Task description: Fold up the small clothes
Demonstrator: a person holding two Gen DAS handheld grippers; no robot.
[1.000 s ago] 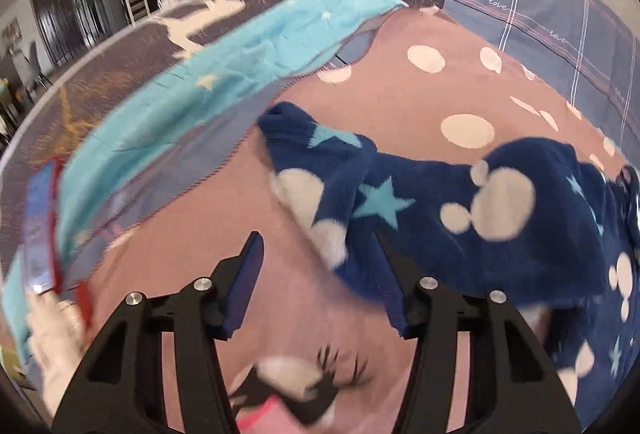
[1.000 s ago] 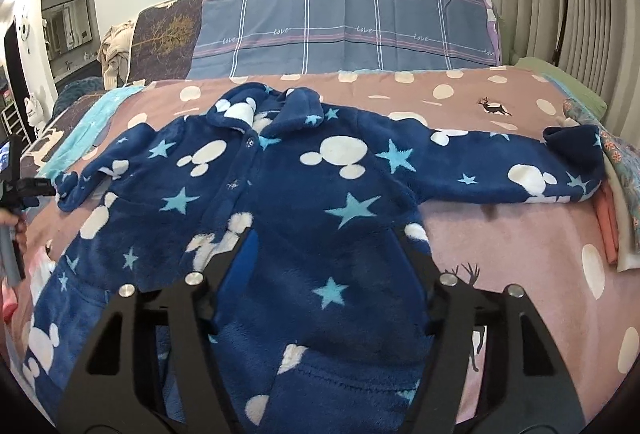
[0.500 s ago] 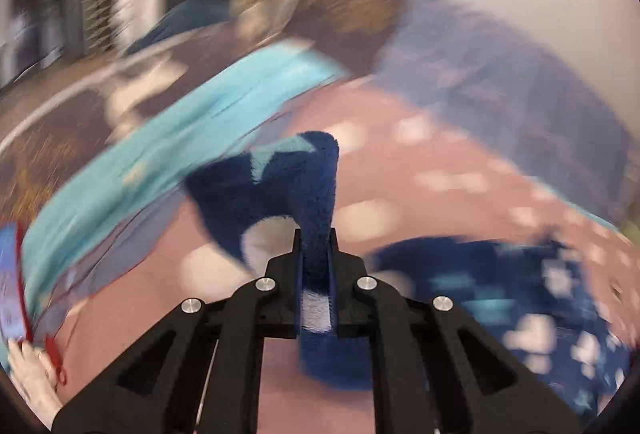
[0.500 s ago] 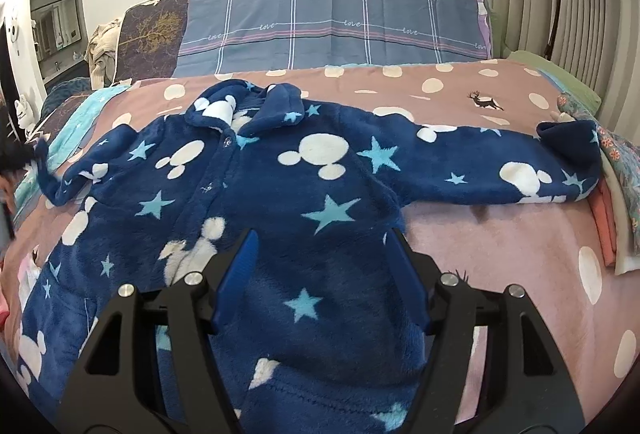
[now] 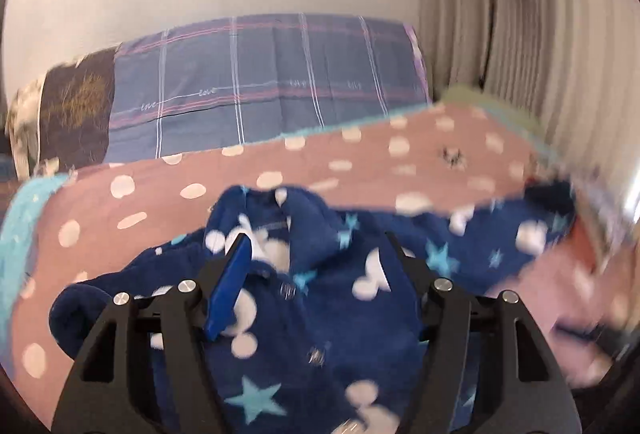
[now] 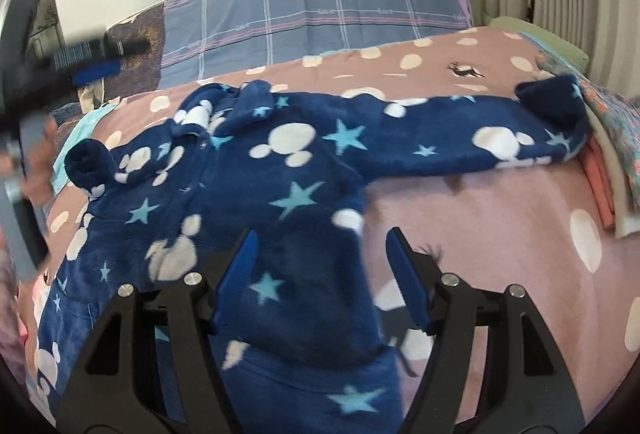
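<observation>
the fleece jacket point(image 6: 256, 173) lies spread on the bed point(image 6: 500, 234), one sleeve folded in. the left claw point(image 5: 316, 258) is opening, gripping nothing; the right claw point(image 6: 320, 254) hovers released. next, pinch the far sleeve's cuff point(image 6: 556, 97) firmly and fold it across.

The fleece jacket point(image 6: 288, 169) lies spread front-up on the pink spotted bed cover point(image 6: 500, 226) in front of me. It is dark blue plush with white mouse-head shapes and pale blue stars. Its collar point(image 6: 248, 101) points toward the pillows. One sleeve point(image 6: 480, 141) stretches straight out to my right, cuff turned back; the other sleeve point(image 6: 96, 165) is folded in over the chest, cuff rolled
</observation>
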